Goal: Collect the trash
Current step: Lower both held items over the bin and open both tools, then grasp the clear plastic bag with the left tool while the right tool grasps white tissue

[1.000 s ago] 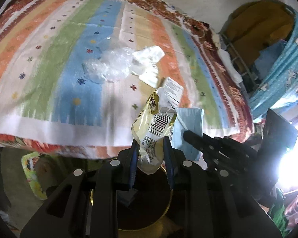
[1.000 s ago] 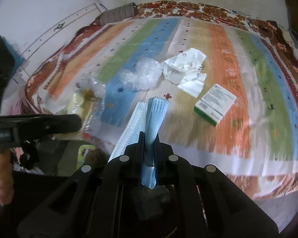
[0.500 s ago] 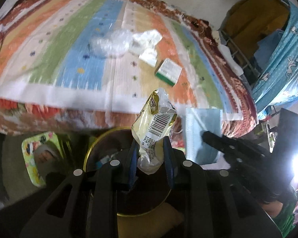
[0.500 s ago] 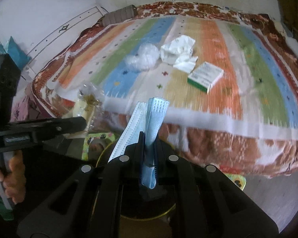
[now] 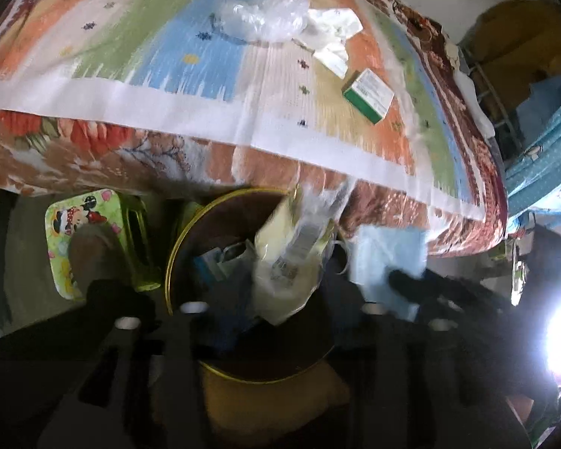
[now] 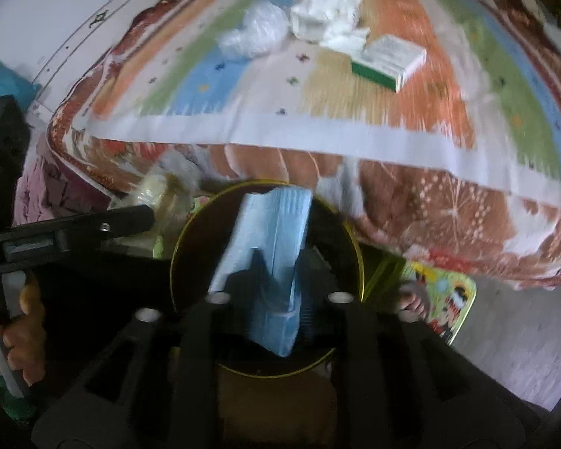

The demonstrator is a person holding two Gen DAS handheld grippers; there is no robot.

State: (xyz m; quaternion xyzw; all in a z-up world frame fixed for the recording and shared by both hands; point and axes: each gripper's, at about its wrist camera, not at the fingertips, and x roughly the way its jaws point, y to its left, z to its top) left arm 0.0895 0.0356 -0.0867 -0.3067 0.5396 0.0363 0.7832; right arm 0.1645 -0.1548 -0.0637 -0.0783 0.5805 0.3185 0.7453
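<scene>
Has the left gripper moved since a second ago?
Yes. The left gripper has come off the bed and down over the bin; its jaws have just been opening, with the wrapper between them.

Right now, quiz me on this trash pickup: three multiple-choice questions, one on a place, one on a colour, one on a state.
1. Where does the small box lie?
A. on the striped bedspread
B. in the bin
C. on the floor

2. What colour is the face mask between the right gripper jaws?
A. red
B. light blue
C. black

3. How do the left gripper jaws stand around the snack wrapper?
A. clamped tight
B. parted over the bin
C. no wrapper there

A: the box rests beside the crumpled tissue.
B: the pleated mask is pale blue.
B: the jaws have just been opening, wrapper loose between them.
</scene>
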